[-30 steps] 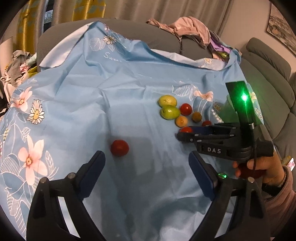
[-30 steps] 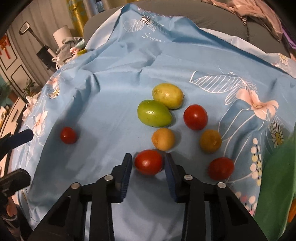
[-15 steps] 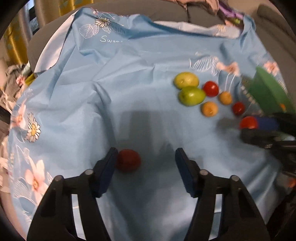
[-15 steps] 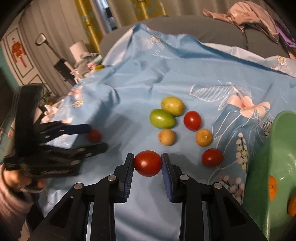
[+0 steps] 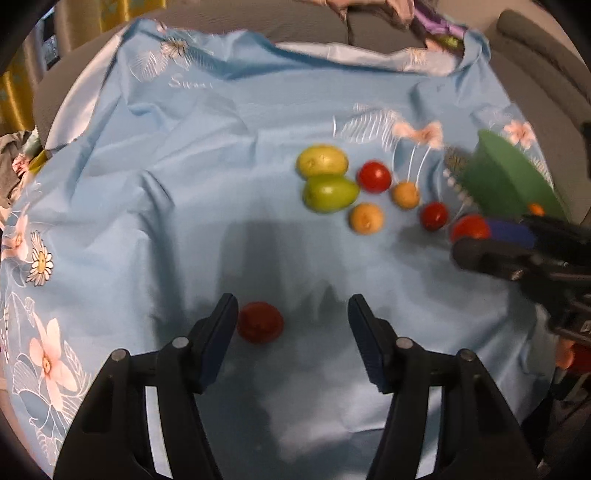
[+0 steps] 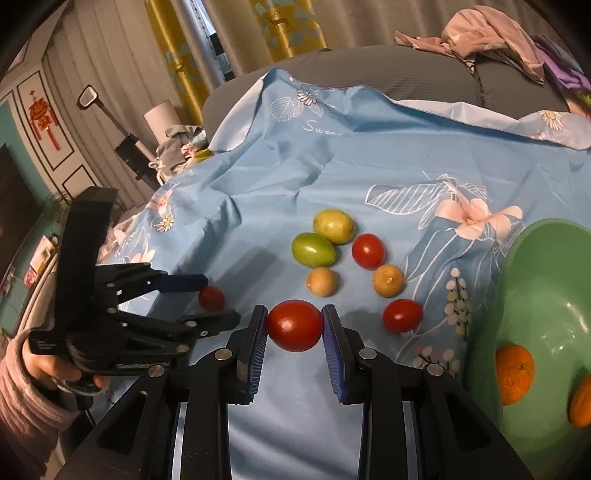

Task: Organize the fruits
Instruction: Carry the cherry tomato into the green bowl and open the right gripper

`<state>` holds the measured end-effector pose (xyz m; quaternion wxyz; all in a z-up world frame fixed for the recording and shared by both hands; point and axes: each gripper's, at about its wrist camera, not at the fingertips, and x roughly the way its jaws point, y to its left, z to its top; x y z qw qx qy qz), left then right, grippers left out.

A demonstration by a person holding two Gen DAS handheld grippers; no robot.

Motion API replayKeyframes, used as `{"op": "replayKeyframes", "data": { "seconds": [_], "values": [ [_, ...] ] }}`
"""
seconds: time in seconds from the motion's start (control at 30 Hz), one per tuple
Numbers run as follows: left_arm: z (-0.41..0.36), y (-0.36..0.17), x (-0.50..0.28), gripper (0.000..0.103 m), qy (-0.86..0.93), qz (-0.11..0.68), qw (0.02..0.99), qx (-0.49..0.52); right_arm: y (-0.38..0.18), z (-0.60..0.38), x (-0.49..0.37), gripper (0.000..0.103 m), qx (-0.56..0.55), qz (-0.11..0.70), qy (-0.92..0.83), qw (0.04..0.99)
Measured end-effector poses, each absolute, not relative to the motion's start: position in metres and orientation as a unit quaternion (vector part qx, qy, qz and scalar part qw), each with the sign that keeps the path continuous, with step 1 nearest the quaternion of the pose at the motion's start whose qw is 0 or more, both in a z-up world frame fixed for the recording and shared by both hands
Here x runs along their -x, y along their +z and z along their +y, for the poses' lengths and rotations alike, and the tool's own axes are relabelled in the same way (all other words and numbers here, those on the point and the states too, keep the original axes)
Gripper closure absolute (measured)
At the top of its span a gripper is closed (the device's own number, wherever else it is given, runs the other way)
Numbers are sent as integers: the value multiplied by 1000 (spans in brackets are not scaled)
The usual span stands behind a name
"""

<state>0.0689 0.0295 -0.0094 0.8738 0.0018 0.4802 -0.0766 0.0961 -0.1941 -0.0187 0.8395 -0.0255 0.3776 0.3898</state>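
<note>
Red tomato [image 6: 294,325] clamped in my right claw [image 6: 294,326] above blue floral cloth [image 6: 369,192], my left claw [image 5: 291,325] half closed lately, jaws apart around a small tomato [image 5: 259,322], green bowl [image 6: 546,295] right

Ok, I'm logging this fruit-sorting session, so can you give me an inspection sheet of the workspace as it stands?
Surface: blue floral cloth, wrinkled, draped over a grey sofa.
Job's things: green bowl at right with two oranges inside; two green fruits, two yellow-brown fruits and two red tomatoes lie grouped on the cloth; one small tomato lies apart.
Clutter: clothes heaped on the sofa back.
Grippers: right hand-held gripper shut on a red tomato, off the cloth; left hand-held gripper open, its jaws have just been closing, the small tomato between them beside one finger.
Cables: nothing seen.
Surroundings: yellow curtains, lamp, red wall ornament.
</note>
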Motion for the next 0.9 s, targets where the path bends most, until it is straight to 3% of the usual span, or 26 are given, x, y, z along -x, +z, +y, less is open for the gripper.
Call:
{"op": "replayKeyframes", "data": {
  "seconds": [0.3, 0.43, 0.57, 0.9],
  "values": [
    [26, -35, -73, 49, -60, 516, 854, -17, -23, -191, -95, 71, 28, 379, 393, 837],
    [29, -35, -74, 67, -48, 507, 861, -15, -25, -189, -95, 71, 31, 382, 392, 836],
    [31, -37, -73, 76, -47, 501, 864, -14, -25, -189, -95, 71, 29, 381, 391, 837],
    [16, -12, -62, 76, -84, 467, 880, 24, -20, -194, -95, 71, 29, 368, 384, 846]
  ]
}}
